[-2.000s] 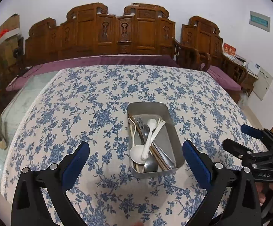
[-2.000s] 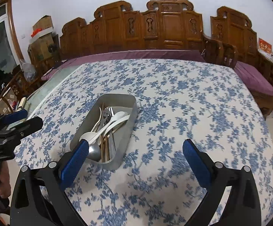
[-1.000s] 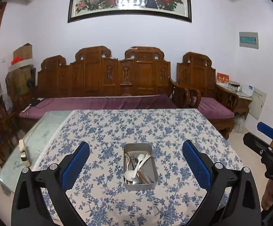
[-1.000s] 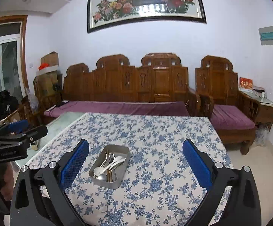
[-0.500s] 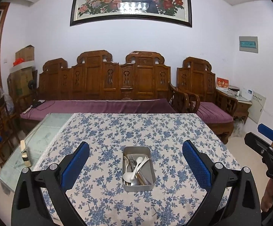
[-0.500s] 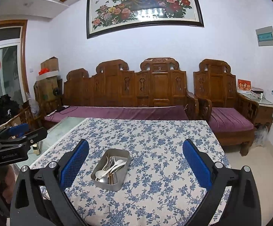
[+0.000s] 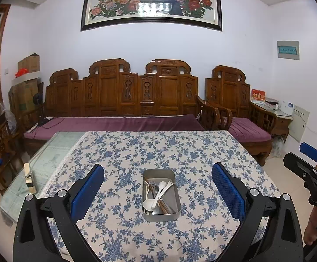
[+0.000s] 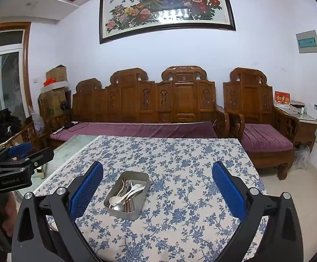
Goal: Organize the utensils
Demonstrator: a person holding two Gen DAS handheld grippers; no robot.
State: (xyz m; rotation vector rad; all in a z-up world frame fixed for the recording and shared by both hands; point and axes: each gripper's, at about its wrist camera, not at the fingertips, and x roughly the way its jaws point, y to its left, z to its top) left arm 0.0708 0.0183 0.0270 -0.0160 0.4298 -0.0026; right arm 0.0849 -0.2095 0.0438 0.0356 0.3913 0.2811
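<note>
Left tongs (image 7: 158, 188): wide apart, nothing between the blue pads, touching nothing, hanging well back from the table.
Right tongs (image 8: 157, 188): same deal, spread wide and empty.
What changed: two seconds ago both were down close over the tin, now they've backed way up and the whole room shows.
What that means: looks to me like the sorting is done and this is the pull-away.
Tin (image 7: 160, 216): sits on the flowered tablecloth (image 7: 136, 148), near the front edge.
Utensils (image 7: 158, 194): all piled inside the tin; white spoons on top, metal ones and maybe chopsticks under, hard to tell.
</note>
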